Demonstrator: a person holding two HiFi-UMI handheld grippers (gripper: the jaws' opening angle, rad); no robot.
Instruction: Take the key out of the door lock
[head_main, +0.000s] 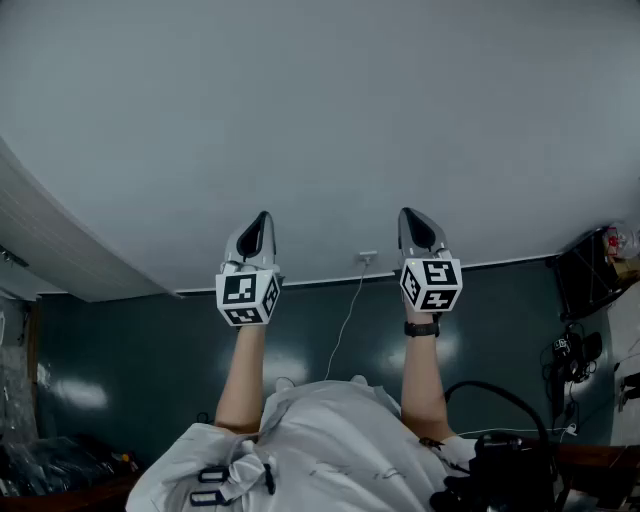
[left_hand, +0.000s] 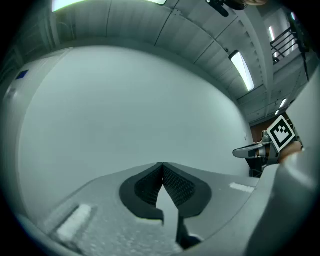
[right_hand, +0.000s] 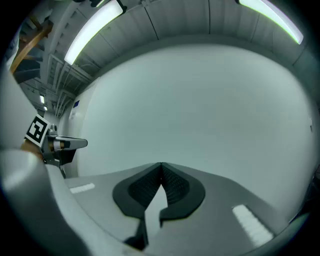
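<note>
Meanwhile, the left gripper (head_main: 264, 216) and right gripper (head_main: 407, 213) are pointing side by side at a plain wall (head_main: 320, 110) ahead of their tips, jaws pressed together on nothing. Key and door lock are sitting outside every view.

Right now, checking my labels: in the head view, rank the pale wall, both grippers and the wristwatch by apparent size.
Largest: pale wall.
Next: left gripper and right gripper, alike, unranked.
Smallest: wristwatch.
</note>
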